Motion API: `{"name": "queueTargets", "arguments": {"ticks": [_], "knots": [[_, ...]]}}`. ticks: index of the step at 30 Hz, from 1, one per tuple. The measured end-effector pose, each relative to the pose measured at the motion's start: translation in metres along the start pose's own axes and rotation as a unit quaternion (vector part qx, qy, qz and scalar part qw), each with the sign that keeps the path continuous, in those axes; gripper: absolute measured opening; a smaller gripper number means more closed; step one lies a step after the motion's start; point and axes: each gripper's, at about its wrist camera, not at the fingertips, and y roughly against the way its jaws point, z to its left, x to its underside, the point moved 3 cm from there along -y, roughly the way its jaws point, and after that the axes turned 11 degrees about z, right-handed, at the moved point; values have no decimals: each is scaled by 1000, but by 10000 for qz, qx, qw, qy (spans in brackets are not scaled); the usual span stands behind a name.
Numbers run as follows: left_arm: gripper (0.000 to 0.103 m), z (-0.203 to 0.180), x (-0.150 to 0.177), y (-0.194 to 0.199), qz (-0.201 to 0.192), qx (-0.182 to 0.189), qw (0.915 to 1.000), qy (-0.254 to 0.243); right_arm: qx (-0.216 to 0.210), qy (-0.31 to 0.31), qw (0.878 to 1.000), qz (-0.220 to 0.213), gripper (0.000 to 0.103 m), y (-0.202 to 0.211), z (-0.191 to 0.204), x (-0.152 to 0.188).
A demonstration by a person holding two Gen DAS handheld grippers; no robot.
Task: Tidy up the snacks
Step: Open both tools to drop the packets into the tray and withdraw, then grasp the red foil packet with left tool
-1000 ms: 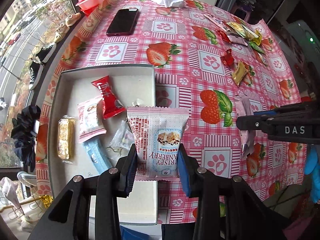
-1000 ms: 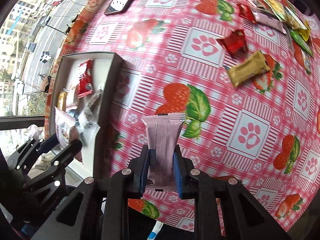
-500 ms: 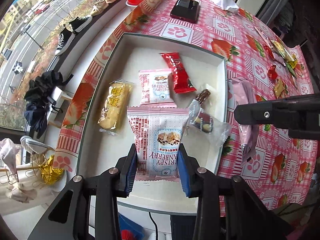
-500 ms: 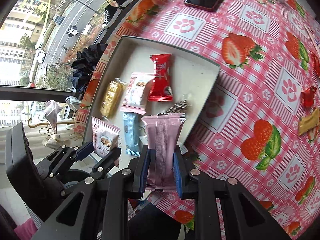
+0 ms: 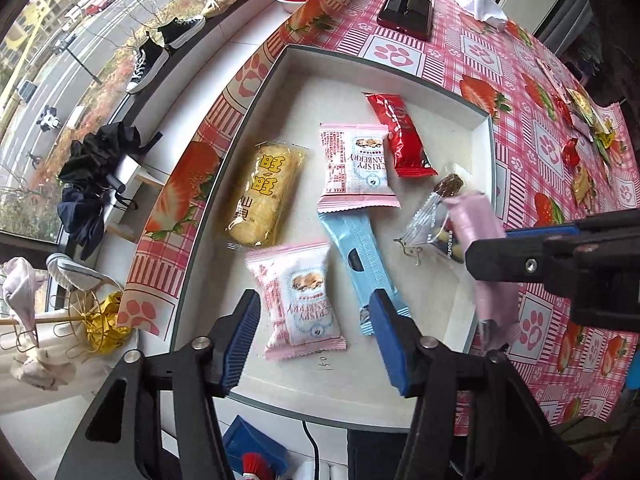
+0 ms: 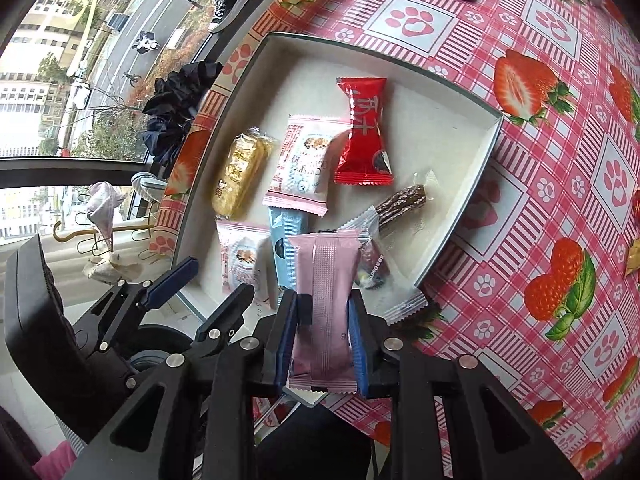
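Desk [image 5: 472,60] covered by a pink checked oilcloth with strawberries and paw prints. On it, a shallow white rectangular tray [image 5: 490,148] is set near the window edge. Held inside the tray: a yellow rice-cracker packet [image 5: 262,194], a red foil candy wrapper [image 5: 400,134], a pale blue sachet [image 5: 358,258], a clear-wrapped dark bar [image 5: 436,208], and two pink-and-white pouches. The farther pouch [image 5: 354,166] is printed "CRISPY CRANBERRY"; the nearer pouch [image 5: 298,298] carries the same wording and lies flat on the tray floor, blurred.

Left gripper [image 5: 314,342] is spread wide, the nearer pouch lying loose between its blue pads, untouched.

Right gripper [image 6: 322,344] is pinched on a long pink matte wrapper [image 6: 326,292], held upright over the tray's near right corner, beside the clear-wrapped bar.

A dark phone [image 5: 406,12] rests on the desk beyond the tray; loose sweets [image 5: 580,120] are scattered far right.
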Motion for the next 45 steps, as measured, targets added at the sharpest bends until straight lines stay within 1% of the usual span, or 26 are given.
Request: {"name": "queueTargets", "arguments": {"ticks": [1, 2, 3, 7, 8, 9, 10, 11, 15, 19, 22, 25, 29, 30, 31, 32, 35, 36, 38, 45], "knots": [[69, -2, -1, 0, -7, 8, 10000, -29, -10, -52, 10000, -7, 44, 3, -4, 1], [70, -4, -3, 1, -8, 12, 10000, -68, 29, -105, 9999, -28, 60, 8, -11, 3], [72, -6, -4, 1, -11, 11, 9999, -105, 58, -147, 9998, -75, 65, 11, -15, 4], [77, -18, -11, 4, -45, -4, 9996, -273, 5, -361, 9993, -102, 65, 19, -33, 9], [77, -22, -14, 5, -53, 5, 9995, -319, 3, -434, 9990, -119, 70, 20, -39, 10], [77, -26, -16, 7, -65, 13, 9993, -366, -1, -517, 9986, -135, 87, 22, -47, 12], [78, -30, -19, 8, -75, 20, 9991, -420, 4, -617, 9979, -181, 93, 23, -54, 15], [78, -35, -21, 10, -87, 20, 9987, -492, 17, -710, 9972, -239, 96, 26, -63, 17], [78, -63, -32, 15, -117, 19, 9963, -848, 78, -1220, 9922, -251, 96, 26, -111, 33], [78, -106, -42, 21, -144, 69, 9907, -1353, 258, -2019, 9789, -154, 97, 18, -183, 66], [78, -148, -49, 23, -157, 113, 9835, -1800, 420, -2570, 9655, -49, 96, 10, -238, 100], [78, -192, -57, 21, -169, 79, 9736, -2277, 500, -3078, 9501, 80, 96, -1, -287, 140], [78, -243, -74, 13, -131, 66, 9647, -2628, 633, -3485, 9349, 213, 97, -15, -328, 185], [78, -254, -79, 9, -123, 54, 9630, -2690, 650, -3531, 9329, 274, 103, -20, -335, 195], [78, -264, -83, 7, -124, 37, 9616, -2743, 610, -3558, 9320, 325, 103, -26, -340, 203], [78, -275, -89, 3, -130, 27, 9600, -2797, 477, -3587, 9320, 196, 103, -27, -342, 210], [78, -306, -106, -5, -207, -22, 9565, -2910, 639, -3414, 9377, 95, 103, -29, -338, 216], [78, -315, -112, -7, -241, -37, 9558, -2929, 660, -3397, 9382, 53, 103, -29, -337, 220], [78, -332, -125, -13, -298, -81, 9547, -2961, 671, -3384, 9386, 8, 103, -38, -324, 224], [78, -375, -159, -34, -290, -285, 9475, -3170, 603, -3375, 9393, 105, 103, -35, -324, 225]]}}
